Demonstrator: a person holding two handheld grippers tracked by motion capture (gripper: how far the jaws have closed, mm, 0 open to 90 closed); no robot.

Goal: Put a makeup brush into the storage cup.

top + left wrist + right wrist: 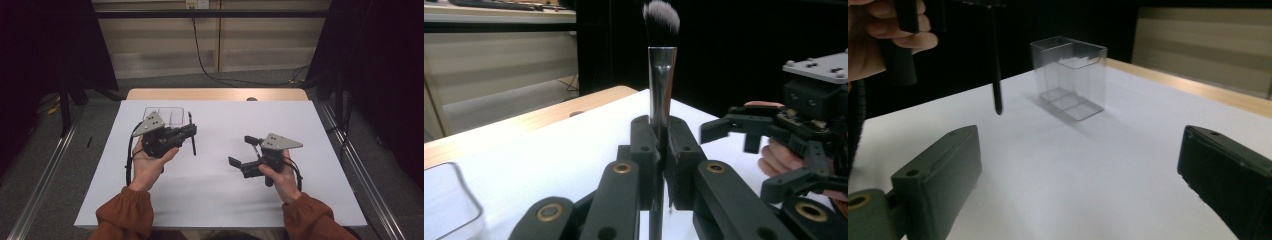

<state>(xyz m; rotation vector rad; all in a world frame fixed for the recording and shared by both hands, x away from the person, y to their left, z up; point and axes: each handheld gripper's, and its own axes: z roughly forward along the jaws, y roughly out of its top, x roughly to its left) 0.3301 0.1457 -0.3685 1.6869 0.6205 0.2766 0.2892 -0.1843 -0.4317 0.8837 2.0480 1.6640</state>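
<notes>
The left gripper (659,145) pinches a makeup brush (661,65) upright above the counter (220,195); the right gripper (246,150) is spread wide near a clear box (1069,75).

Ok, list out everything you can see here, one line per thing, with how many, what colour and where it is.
makeup brush: one, black handle, silver ferrule, dark bristles with pale tips, upright between the left gripper's jaws, clear of the table
clear box: one, transparent with inner dividers, standing on the white sheet at the far left of the table
white sheet: one, white, covering most of the tabletop
table: one, light wood, its far edge bare beyond the sheet
left gripper: one, black with grey plate, in the left hand, jaws closed on the brush
right gripper: one, black with grey plate, in the right hand, jaws wide apart with nothing between them
sleeves: two, rust orange, at the near edge
</notes>
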